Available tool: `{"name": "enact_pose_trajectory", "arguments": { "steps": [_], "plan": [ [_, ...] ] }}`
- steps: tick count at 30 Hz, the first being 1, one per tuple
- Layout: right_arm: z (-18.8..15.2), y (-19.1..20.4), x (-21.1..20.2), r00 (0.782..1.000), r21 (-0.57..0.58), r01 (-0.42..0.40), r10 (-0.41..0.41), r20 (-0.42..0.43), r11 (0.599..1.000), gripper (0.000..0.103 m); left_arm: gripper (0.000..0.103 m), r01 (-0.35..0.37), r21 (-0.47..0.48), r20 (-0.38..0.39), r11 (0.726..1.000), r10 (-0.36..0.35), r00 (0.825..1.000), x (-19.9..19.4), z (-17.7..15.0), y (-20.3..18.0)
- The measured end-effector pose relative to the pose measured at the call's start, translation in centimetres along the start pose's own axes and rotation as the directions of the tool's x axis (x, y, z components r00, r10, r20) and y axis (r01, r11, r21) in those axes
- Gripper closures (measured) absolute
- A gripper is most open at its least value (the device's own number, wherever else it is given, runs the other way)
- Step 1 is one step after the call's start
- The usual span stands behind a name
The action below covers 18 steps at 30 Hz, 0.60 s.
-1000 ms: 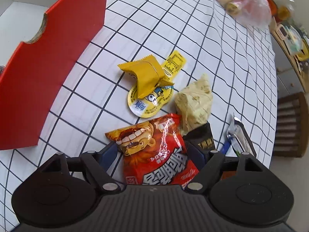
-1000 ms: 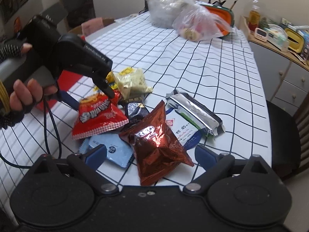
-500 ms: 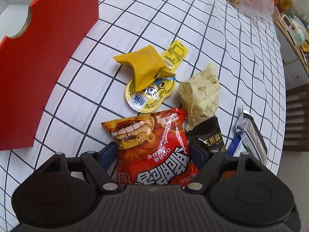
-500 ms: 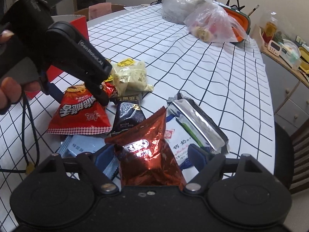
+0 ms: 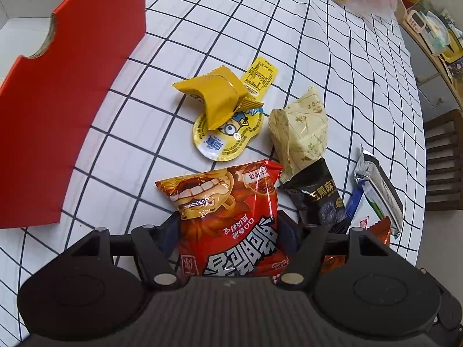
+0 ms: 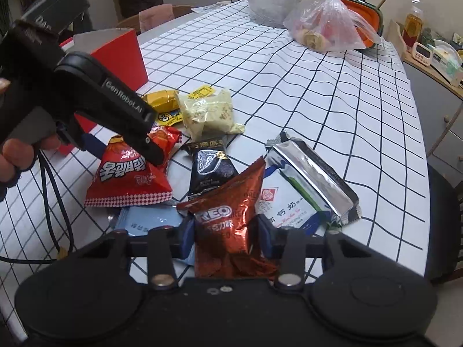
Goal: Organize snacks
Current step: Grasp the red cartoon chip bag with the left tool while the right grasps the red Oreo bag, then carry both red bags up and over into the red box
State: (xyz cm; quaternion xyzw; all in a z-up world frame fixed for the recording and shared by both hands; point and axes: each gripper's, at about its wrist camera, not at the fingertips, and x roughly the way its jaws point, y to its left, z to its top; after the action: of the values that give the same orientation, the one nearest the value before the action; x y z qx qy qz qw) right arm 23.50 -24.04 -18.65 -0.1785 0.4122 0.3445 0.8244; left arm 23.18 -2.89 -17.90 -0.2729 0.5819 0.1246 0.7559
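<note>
The red box (image 6: 115,57) stands at the far left of the checked tablecloth (image 6: 318,92), and the snack heap lies to its right; nearest the box, the left gripper (image 5: 228,231), marked "GenRobot.AI", is closing its jaws on the red chip bag (image 5: 231,217) printed with Korean lettering, the pads touching both sides of the bag; beyond that bag, still close to the box, a yellow wrapper (image 5: 220,98) lies on a round yellow pouch (image 5: 222,138) showing a goggled cartoon face; further right of the box sit a cream packet (image 5: 301,133) and a black sachet (image 5: 321,196) with gold Chinese characters; nearer the camera, the right gripper (image 6: 227,231) is closing its jaws on the brown bag (image 6: 228,225) reading "REO", its foil pinched in; a pale blue packet (image 6: 147,222) lies under it; farthest right of the box lie a white packet (image 6: 286,205) with Chinese print and a silver pack (image 6: 315,173).
</note>
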Motion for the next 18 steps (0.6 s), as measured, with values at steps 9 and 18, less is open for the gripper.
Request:
{"name": "enact_pose_trajectory", "arguments": {
  "steps": [9, 18],
  "plan": [
    [-0.1, 0.3, -3.2, 0.998, 0.096, -0.002, -0.003, 0.058, 0.995, 0.065, 0.035, 0.025, 0.034, 0.016, 0.999, -0.025, 1.000, -1.9, -0.5, 1.1],
    [0.4, 2.5, -7.0, 0.991, 0.175, -0.029, 0.006, 0.131, 0.984, 0.065, 0.035, 0.036, 0.156, 0.051, 0.987, -0.044, 0.998, -5.9, -2.0, 1.5]
  ]
}}
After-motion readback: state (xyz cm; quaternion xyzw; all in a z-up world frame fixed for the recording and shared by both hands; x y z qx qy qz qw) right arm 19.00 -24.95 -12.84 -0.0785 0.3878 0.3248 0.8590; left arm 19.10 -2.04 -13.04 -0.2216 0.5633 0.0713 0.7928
